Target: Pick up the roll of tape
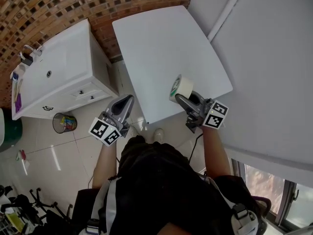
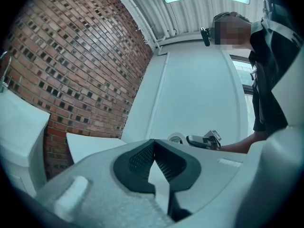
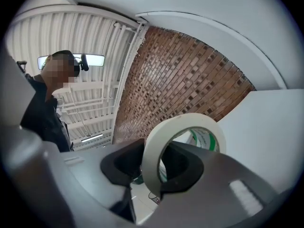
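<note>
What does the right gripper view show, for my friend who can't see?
A cream roll of tape stands on edge, pinched between the right gripper's dark fingers. Behind are a brick wall, a white table and a person.

Rolls of tape: one roll of tape [image 1: 182,88] is showing.
Grippers: two are showing, the left gripper [image 1: 129,99] and the right gripper [image 1: 179,98].
Marker cubes: two are showing, one marker cube [image 1: 104,131] riding on the left gripper and one on the right.
Tables: one white table [image 1: 161,43] is standing.
Cabinets: one white cabinet [image 1: 63,67] is standing.
Taps: one tap [image 1: 29,50] is sitting on that cabinet.
Bins: one bin [image 1: 65,123] is sitting on the floor.
People: one person [image 1: 161,180] is showing.
</note>
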A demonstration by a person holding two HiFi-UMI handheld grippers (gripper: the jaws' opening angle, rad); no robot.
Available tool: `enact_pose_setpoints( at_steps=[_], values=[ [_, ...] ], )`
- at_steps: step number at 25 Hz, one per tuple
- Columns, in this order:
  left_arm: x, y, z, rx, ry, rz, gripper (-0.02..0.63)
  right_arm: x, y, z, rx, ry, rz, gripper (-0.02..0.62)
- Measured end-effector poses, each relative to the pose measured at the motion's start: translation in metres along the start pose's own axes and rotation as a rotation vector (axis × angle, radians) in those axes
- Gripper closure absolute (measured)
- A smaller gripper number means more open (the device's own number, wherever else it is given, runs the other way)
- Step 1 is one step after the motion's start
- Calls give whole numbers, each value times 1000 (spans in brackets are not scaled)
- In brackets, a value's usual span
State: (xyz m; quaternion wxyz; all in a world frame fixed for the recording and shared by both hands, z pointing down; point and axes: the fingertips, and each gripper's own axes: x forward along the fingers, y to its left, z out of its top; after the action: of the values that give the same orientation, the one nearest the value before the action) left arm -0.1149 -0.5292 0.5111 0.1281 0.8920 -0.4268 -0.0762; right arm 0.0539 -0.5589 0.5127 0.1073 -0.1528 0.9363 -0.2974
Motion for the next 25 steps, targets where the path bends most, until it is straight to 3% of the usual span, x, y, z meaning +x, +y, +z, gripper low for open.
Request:
enact_pose_setpoints(
  at_steps=[5,10,15,25],
  values=[
    [-23,-1,-6,-15,-31,6,604,-13,18,-17,-3,-45,0,476],
    [-43,-4,9,11,-67,-13,604,-9,39,-24,-84,-17,-28,476],
    [-79,-6,26,24,-68,-42,604,6,75,-31,-78,-90,-35,477],
    [-131,-11,29,7,-65,-95,604,19,139,-71,-140,-98,-66,477]
  ],
)
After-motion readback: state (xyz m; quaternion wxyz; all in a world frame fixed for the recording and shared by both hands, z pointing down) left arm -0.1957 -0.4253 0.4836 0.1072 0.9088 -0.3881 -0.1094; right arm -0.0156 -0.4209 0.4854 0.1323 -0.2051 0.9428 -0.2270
